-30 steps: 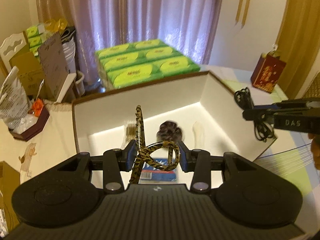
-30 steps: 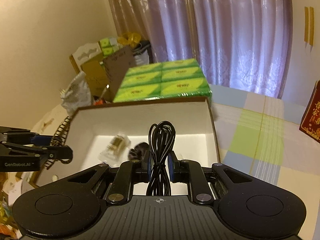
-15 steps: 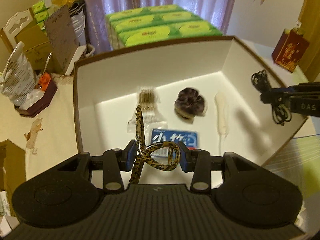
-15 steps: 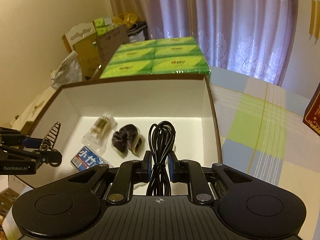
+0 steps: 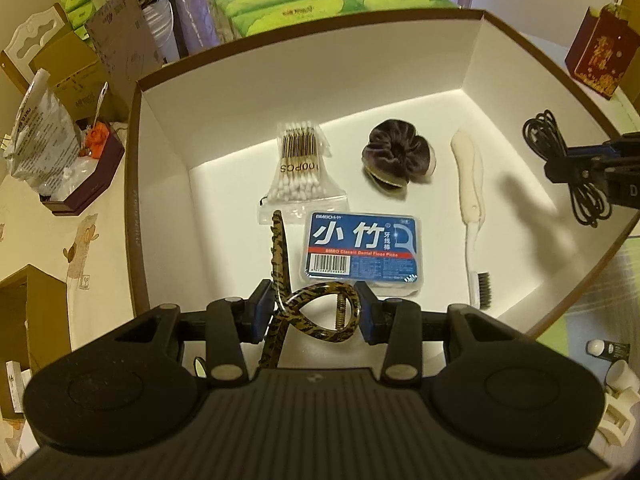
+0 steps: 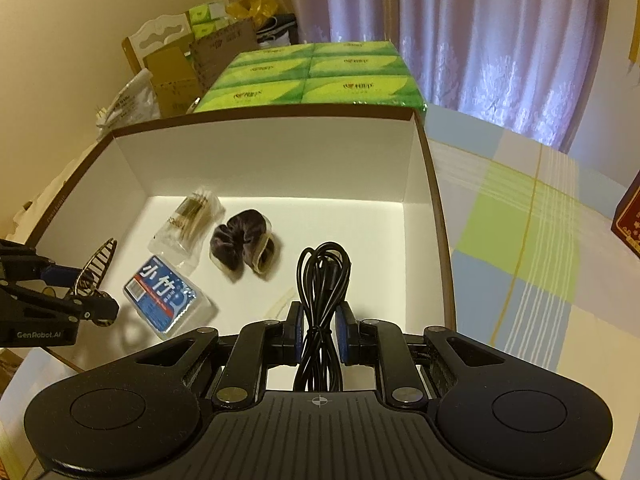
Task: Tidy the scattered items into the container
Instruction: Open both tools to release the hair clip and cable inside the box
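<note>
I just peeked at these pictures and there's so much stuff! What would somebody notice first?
Probably the big white box filling the middle, with the bright blue floss pick pack lying on its floor near the front. Next, the two grippers over it: the left gripper pinches a leopard-print hair claw, and the right gripper pinches a coiled black cable. Behind the box sits a bright green tissue pack.

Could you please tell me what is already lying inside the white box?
Inside the white box: a cotton swab pack, a dark scrunchie, a blue floss pick box and a white brush. The floor nearest the left gripper is hidden.
</note>
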The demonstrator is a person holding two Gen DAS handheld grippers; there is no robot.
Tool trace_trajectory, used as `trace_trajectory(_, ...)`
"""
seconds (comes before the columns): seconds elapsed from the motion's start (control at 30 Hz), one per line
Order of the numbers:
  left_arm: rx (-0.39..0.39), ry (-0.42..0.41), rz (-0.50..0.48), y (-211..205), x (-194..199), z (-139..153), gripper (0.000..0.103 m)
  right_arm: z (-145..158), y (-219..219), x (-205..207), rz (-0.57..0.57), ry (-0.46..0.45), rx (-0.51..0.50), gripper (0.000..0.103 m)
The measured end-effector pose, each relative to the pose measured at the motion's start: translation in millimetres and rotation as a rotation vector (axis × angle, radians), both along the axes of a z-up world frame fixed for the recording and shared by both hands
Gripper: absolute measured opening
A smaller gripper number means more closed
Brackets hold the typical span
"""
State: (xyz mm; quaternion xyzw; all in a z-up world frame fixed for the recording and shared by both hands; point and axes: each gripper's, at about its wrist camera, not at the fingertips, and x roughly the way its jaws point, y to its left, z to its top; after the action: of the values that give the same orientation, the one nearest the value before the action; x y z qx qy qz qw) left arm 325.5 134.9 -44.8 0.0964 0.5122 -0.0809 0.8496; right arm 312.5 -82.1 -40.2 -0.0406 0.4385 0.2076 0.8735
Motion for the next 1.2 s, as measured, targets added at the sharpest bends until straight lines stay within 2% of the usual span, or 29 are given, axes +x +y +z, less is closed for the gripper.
trace_trajectory(0.13,0.01,0.009,0.005,-0.7,2.1,-0.9,0.038,-1.1,-0.4,-0.5,0.004,0.009,-0.005,0.019)
trace_trajectory(0.63,-0.037,-0.021,0.017,-1.6,-1.9,15.2,0.056,1.5,5.0,-0.1,0.028,0.014,-0.016,0.02)
trace_trajectory(0.67,-0.039,-0.024,0.017,-1.9,-2.2,16.2,0.058,2.5,5.5,-0.3,0.033,0.014,-0.012,0.02)
trace_trajectory(0.77,-0.026,-0.046,0.027,-1.7,-4.4,21.2,0.076,7.1,7.4,-4.3,0.051,0.003,-0.01,0.02)
trace_trajectory(0.93,-0.043,-0.058,0.043,3.0,-7.1,28.8,0.077,13.1,11.4,-10.9,0.071,-0.006,-0.004,0.02)
trace_trajectory(1.13,-0.062,-0.082,0.051,2.9,-15.4,39.7,0.084,22.6,12.5,-23.5,0.079,-0.014,0.018,0.021)
trace_trajectory(1.17,-0.065,-0.087,0.052,2.4,-17.2,41.9,0.086,24.7,13.0,-26.0,0.078,-0.02,0.018,0.03)
trace_trajectory(1.2,-0.065,-0.093,0.052,1.8,-18.9,44.2,0.087,27.4,13.4,-29.5,0.071,-0.034,0.016,0.08)
